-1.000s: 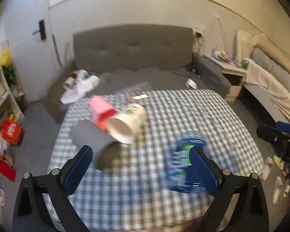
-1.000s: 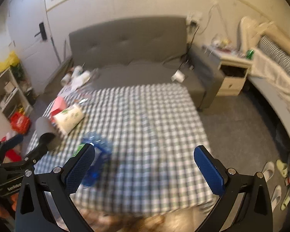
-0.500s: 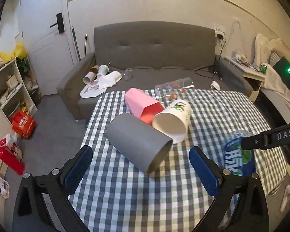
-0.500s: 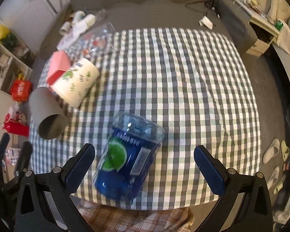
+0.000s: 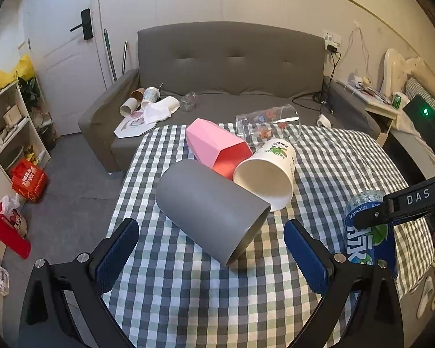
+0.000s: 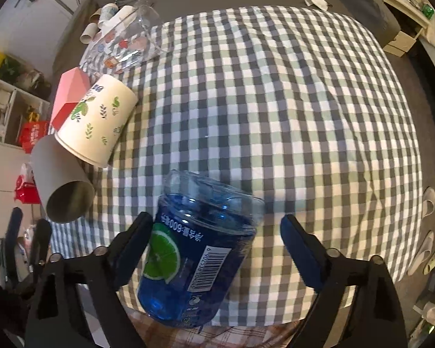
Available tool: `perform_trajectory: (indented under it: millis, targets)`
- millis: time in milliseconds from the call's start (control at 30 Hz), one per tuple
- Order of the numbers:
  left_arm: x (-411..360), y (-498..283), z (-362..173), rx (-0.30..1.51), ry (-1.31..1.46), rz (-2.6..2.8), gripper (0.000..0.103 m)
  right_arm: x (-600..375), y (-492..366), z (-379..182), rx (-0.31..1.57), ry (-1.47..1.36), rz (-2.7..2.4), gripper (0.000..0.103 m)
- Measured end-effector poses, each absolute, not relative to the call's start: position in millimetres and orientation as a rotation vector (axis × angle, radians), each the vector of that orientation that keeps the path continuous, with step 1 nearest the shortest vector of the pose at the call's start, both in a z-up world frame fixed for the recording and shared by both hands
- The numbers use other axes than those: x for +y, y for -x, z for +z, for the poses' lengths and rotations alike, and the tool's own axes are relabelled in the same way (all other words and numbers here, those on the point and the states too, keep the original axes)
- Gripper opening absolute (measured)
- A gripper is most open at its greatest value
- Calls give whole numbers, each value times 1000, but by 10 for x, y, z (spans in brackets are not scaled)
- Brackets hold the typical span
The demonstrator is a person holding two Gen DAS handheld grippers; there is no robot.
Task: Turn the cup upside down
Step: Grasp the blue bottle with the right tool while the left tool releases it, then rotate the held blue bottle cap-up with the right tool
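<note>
Several cups lie on their sides on the checked tablecloth (image 5: 206, 298): a grey cup (image 5: 208, 211), a pink cup (image 5: 217, 146), a white leaf-print cup (image 5: 268, 171) and a clear glass (image 5: 268, 124). A blue transparent cup (image 6: 197, 252) with a lime label stands near the table's front edge between my right fingers. My right gripper (image 6: 217, 249) is open, with its left finger close to the blue cup. My left gripper (image 5: 210, 253) is open just in front of the grey cup's mouth. The grey cup (image 6: 62, 185) and white cup (image 6: 97, 120) also show in the right wrist view.
A grey sofa (image 5: 232, 66) with paper cups and litter stands behind the table. A shelf (image 5: 5, 127) and red bags are on the left. A bedside table (image 5: 377, 101) is at the right. Slippers (image 6: 432, 229) lie on the floor.
Both grippers have come lower and closer to the table. The right gripper now frames the blue cup. The left view has steadied on the grey cup.
</note>
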State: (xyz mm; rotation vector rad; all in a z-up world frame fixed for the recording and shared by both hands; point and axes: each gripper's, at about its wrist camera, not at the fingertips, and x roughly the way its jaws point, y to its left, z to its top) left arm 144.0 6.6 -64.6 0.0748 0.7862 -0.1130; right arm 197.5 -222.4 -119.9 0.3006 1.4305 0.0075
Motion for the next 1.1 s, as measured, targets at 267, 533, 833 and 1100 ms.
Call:
perform_trajectory:
  millis: [267, 533, 833, 1100]
  targets:
    - [45, -1398, -595, 777, -93, -106, 103, -2193, -1900, -1055, 1357, -290, 72, 75]
    - [-53, -1369, -522, 763, -98, -90, 103, -2004, -1654, -563, 1081, -48, 84, 75]
    - [-145, -1391, -576, 773, -107, -69, 103, -1869, -1413, -511, 753, 184, 38, 75]
    - [-296, -1399, -661, 793, -141, -70, 103, -1944, -1411, -637, 692, 231, 49, 75]
